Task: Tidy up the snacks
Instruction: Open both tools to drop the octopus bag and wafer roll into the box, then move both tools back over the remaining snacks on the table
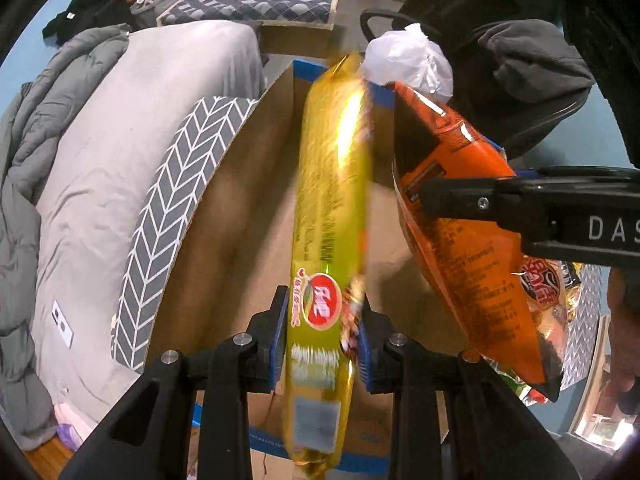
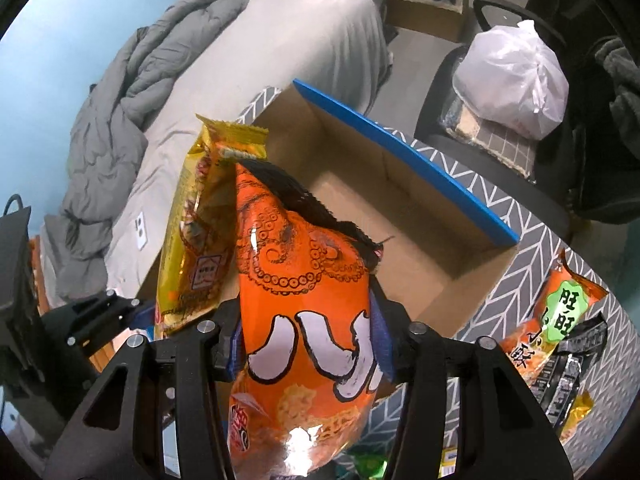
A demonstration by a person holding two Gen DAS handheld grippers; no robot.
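My left gripper (image 1: 322,330) is shut on a long yellow snack packet (image 1: 332,184) that hangs over an open cardboard box (image 1: 248,248) with a blue rim. The orange bag (image 1: 468,240) hangs beside it on the right, with a black finger (image 1: 452,200) of the right gripper across it. In the right wrist view my right gripper (image 2: 306,346) is shut on that orange bag (image 2: 300,280), which bears an octopus print. The yellow packet (image 2: 200,232) and the left gripper (image 2: 104,314) are at its left. The box (image 2: 404,236) below shows a bare brown floor.
The box stands on a grey herringbone-patterned surface (image 2: 532,216). Several more snack packets (image 2: 560,328) lie to its right. A bed with a grey duvet (image 2: 132,120) is on the left. A black chair holds a white plastic bag (image 2: 512,76) behind the box.
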